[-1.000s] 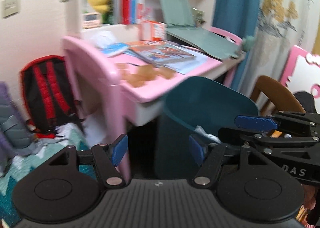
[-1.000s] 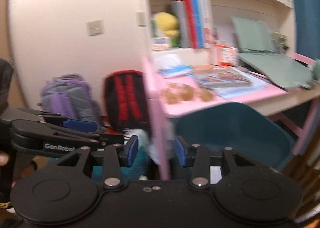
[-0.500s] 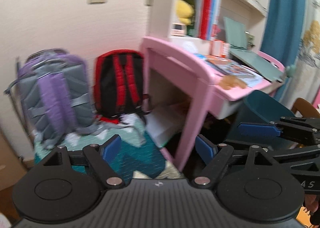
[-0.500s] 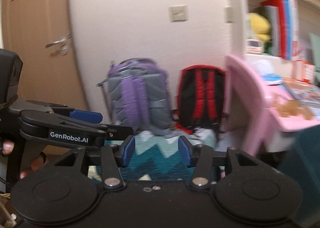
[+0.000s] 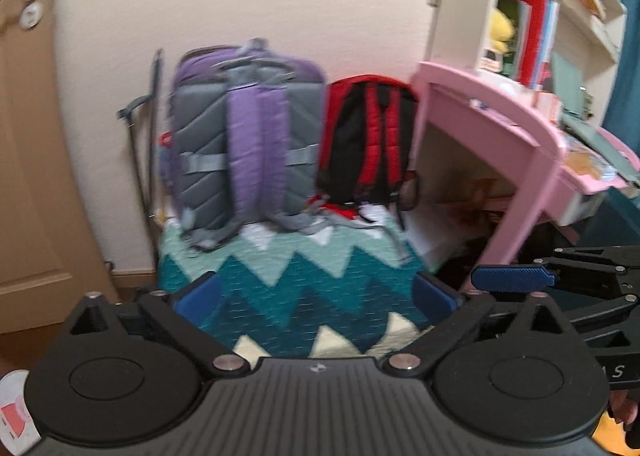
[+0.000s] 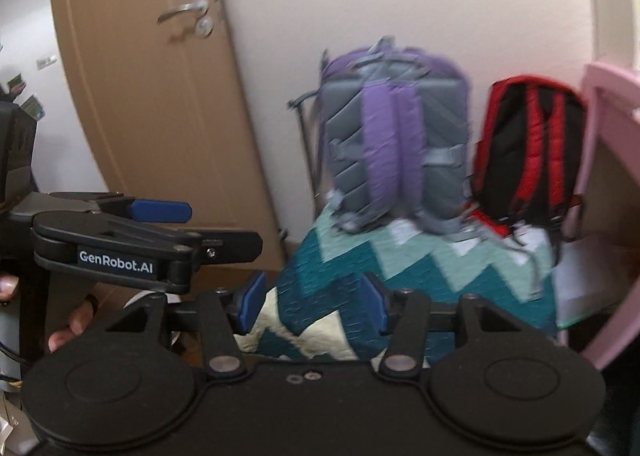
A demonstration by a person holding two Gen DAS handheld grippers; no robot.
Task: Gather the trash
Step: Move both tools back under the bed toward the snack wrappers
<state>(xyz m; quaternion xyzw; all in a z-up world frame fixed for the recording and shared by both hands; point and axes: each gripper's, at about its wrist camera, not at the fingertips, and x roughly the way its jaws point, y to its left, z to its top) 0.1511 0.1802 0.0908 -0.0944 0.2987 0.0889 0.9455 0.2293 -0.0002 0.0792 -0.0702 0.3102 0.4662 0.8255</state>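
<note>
White "GenRobot.AI" lettering is read on the left gripper [image 6: 160, 211]; its jaws are held wide, as are the right gripper's [image 6: 312, 302], both empty.

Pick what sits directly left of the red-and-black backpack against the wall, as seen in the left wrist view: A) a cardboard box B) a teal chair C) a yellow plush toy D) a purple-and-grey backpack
D: the purple-and-grey backpack stands upright on the zigzag blanket, immediately left of the red-and-black backpack, which is next to the pink desk.
</note>
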